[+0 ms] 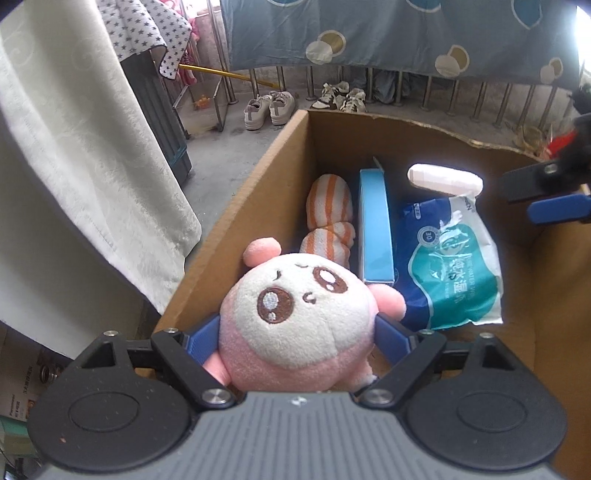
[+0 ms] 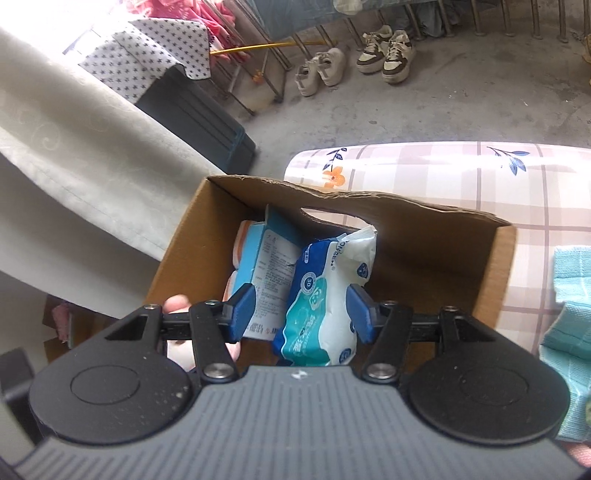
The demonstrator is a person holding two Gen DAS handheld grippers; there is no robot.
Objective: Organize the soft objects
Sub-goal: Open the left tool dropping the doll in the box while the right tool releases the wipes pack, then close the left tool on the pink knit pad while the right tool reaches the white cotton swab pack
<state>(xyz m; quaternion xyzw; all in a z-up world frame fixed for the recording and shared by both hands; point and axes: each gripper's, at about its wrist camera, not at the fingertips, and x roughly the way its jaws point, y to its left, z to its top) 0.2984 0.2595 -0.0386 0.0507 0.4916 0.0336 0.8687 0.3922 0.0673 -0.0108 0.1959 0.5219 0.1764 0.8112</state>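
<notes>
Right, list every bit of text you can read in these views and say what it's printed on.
"30": in a round badge on the wet wipes pack, inside the cardboard box.
Chinese characters and small English print on the same pack: too distorted to read reliably.
Fine print on the blue carton: too small to read.

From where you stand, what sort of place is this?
Probably a home balcony or laundry area: a blue bedsheet hangs over a metal railing, and pairs of sneakers sit on the bare concrete floor.
</notes>
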